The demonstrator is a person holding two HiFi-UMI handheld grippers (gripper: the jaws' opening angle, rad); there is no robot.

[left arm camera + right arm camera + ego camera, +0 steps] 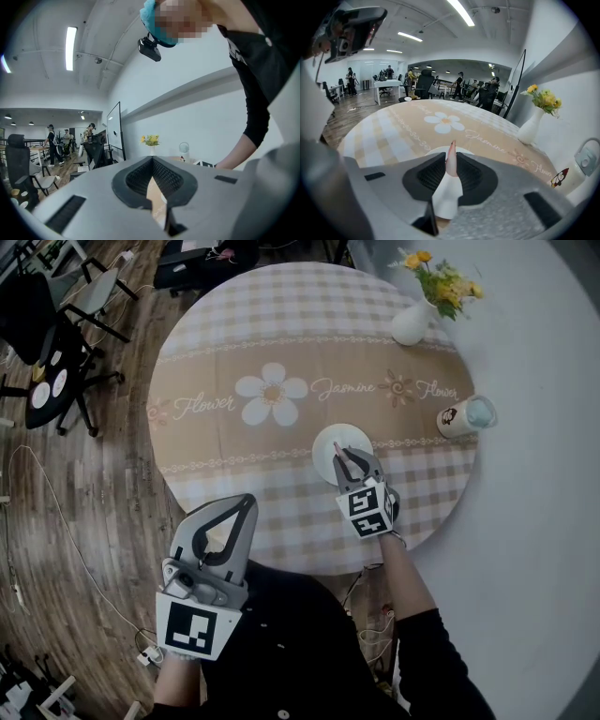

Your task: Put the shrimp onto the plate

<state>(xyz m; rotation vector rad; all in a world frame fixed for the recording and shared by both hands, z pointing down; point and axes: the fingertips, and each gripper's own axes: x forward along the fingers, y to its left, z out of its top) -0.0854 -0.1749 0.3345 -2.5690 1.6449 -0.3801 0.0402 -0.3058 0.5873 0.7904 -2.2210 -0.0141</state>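
Note:
A pink-and-white shrimp (449, 174) is pinched upright between the jaws of my right gripper (451, 161), its reddish tail end poking out past them. In the head view that gripper (350, 461) hovers over the near part of the small white plate (330, 441), which sits on the round table (234, 343) with the flower-print cloth. The plate's rim (437, 151) shows just beyond the jaws. My left gripper (246, 504) hangs off the table's near edge at the lower left, with its jaws together and nothing in them (153, 161).
A white vase of yellow flowers (412, 322) stands at the table's far right, and a printed cup (463, 416) stands at its right edge. A black office chair (42, 343) and cables are on the wooden floor to the left. People stand far off in the room.

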